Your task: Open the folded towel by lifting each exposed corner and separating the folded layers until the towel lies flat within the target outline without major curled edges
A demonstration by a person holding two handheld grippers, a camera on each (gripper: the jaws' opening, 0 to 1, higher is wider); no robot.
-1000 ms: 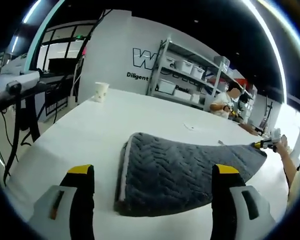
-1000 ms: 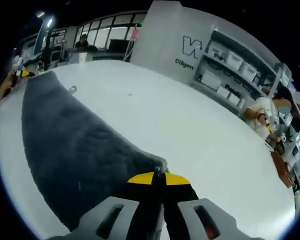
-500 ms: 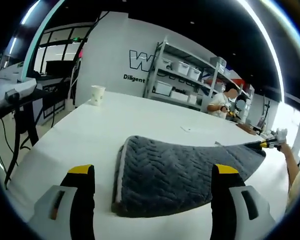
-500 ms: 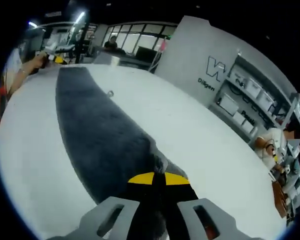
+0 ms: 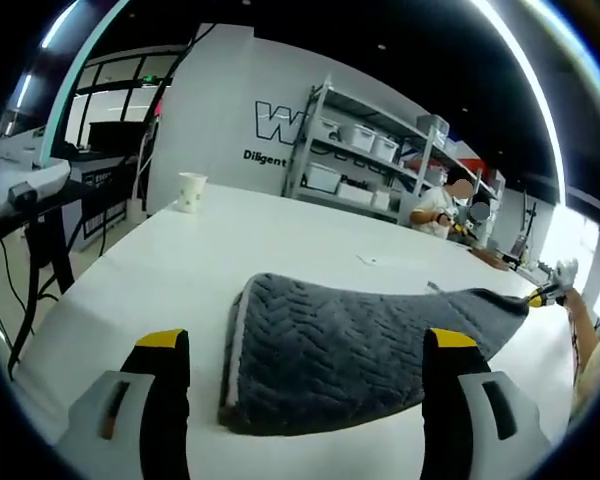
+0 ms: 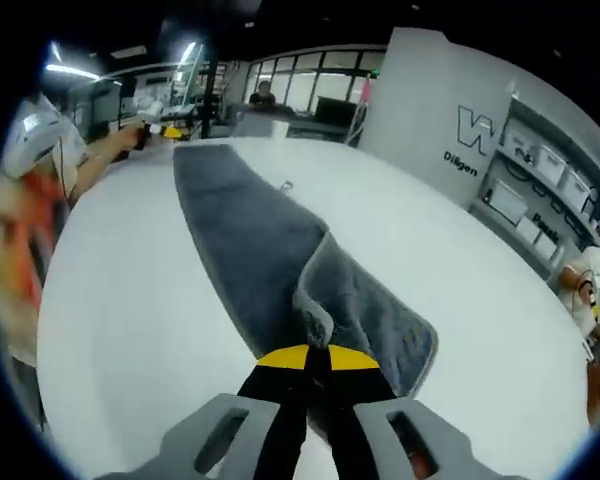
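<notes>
A: Left gripper view showed what, please?

B: The left gripper [image 5: 302, 400] was low over the white counter [image 5: 160, 265], and its jaws were spread wide with nothing between them. Just in front of them the grey towel [image 5: 345, 345] lay on the counter, its folded edge with a pale border on the left side. The far corner of the towel was lifted off the counter toward the right, where the right gripper [image 5: 540, 296] held it.

A: And the right gripper view?

B: There the right gripper [image 6: 317, 357] had its jaws pressed together, pinching a corner of the towel [image 6: 250, 240]. Near the jaws one layer was raised and curled over the layer below. The rest of the towel stretched away as a long grey strip across the counter [image 6: 130, 320], toward the left gripper [image 6: 165, 131] at the far end.

A: Something else was in the room?

B: Yes. In the left gripper view a paper cup [image 5: 189, 191] stood far back on the counter, well apart from the towel. Behind it was a metal shelf [image 5: 365, 160] with white boxes, and a person [image 5: 435, 212] sat beside it.
</notes>
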